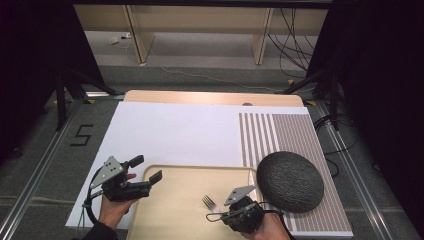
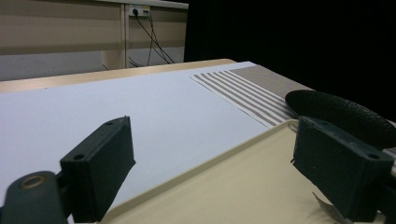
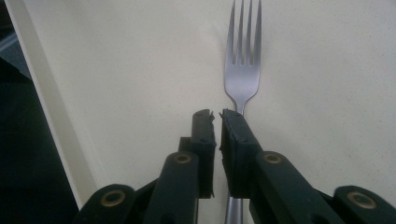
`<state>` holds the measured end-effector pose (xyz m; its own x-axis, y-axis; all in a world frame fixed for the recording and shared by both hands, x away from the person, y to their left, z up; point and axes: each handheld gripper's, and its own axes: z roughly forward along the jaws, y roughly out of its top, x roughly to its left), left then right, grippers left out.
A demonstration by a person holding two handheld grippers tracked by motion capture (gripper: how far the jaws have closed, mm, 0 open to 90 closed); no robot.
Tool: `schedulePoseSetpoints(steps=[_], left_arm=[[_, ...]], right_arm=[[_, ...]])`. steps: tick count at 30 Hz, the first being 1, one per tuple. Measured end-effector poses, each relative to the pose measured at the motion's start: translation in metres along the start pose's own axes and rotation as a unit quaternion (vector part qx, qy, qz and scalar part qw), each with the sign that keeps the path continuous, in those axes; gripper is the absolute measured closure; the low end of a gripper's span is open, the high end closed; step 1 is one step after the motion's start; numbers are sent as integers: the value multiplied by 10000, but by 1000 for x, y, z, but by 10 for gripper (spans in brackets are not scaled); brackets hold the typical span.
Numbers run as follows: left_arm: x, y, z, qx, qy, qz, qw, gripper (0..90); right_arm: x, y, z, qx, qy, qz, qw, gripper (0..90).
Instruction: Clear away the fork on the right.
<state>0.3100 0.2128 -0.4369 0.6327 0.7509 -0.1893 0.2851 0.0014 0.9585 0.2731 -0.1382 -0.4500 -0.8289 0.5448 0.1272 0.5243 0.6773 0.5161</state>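
Right gripper (image 3: 215,114) jaws nearly together beside the fork (image 3: 242,70); left gripper (image 1: 148,170) jaws spread over the tray (image 1: 175,215) edge; white surface (image 1: 175,130) beyond.

Light's from overhead, fairly even on my high view: white sheet (image 1: 170,132) and tray (image 1: 185,200) read bright, no blown-out spots. Both sides fall off to near black behind the dark curtains. Soft short shadows under my left gripper (image 1: 142,176) and beside the dark round mat (image 1: 290,181), so the source is diffuse. Slight barrel bend at the frame edges, floor rails lean outward. All three pictures are soft and low-res, a bit grainy. Left gripper view: near jaws blurry, far wall in dimmer light, right half black. Right gripper view: fork (image 3: 243,65) tines reasonably sharp with a mild sheen, jaws out of focus, left edge dark.
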Motion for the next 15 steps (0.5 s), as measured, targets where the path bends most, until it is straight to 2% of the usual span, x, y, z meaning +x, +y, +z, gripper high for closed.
schedulePoseSetpoints(steps=[4, 10, 15], left_arm=[[0, 0, 0, 9, -1, -5, 10000, 120], [0, 0, 0, 4, 1, -1, 10000, 120], [0, 0, 0, 5, 4, -2, 10000, 120]], right_arm=[[2, -1, 3, 122, -53, -118, 9998, 900], [5, -1, 6, 235, -70, -217, 9995, 900], [6, -2, 11, 376, -224, -345, 9984, 900]])
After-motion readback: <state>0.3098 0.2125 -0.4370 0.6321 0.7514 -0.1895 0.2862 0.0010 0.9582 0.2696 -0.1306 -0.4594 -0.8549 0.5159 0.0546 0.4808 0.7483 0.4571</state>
